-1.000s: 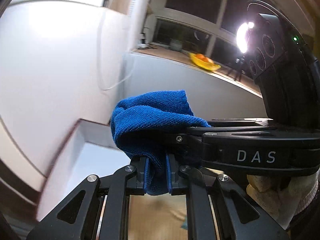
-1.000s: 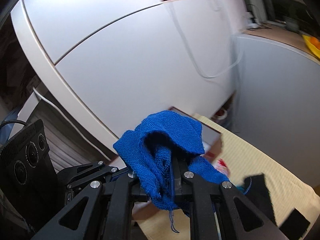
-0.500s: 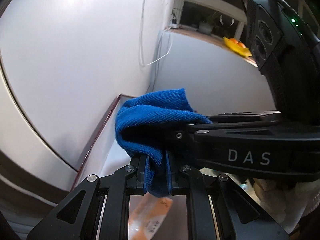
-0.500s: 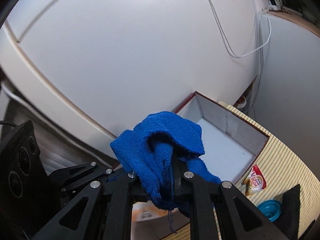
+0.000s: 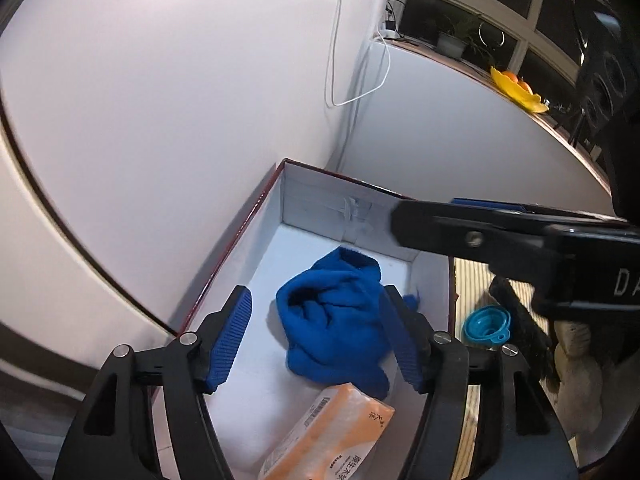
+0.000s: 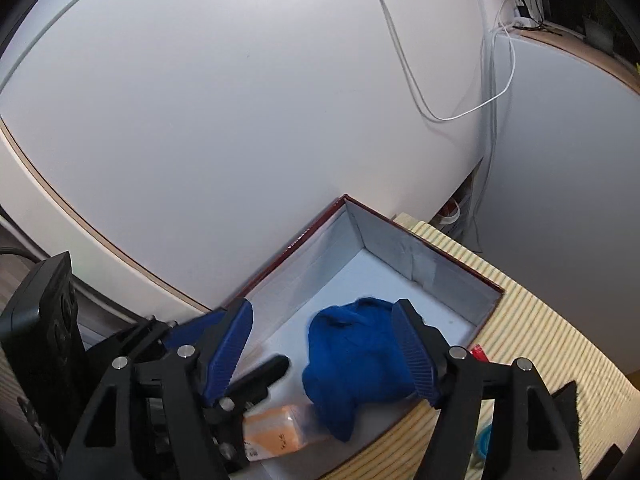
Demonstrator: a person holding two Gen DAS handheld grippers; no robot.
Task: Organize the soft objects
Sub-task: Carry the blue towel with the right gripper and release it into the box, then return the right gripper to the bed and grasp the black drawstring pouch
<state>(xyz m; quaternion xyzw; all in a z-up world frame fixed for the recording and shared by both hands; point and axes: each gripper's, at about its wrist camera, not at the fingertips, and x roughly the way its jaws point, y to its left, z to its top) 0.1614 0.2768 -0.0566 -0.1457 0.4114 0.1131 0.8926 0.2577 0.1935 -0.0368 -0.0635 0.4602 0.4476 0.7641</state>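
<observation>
While both fingers (image 5: 230,340) gape, blue cloth (image 5: 336,320) lies below.

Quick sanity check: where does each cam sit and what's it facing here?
Left wrist: on the left gripper, facing down into the box; shows its open fingers and the right gripper crossing.
Right wrist: on the right gripper, same downward aim; open fingers, left gripper at lower left.
Shared: blue cloth and tissue pack in the box.

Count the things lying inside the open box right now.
2. A crumpled blue cloth lies mid-floor of the box, and an orange tissue pack lies at the near end, touching the cloth. More may be hidden under the cloth or behind the gripper frames.
</observation>
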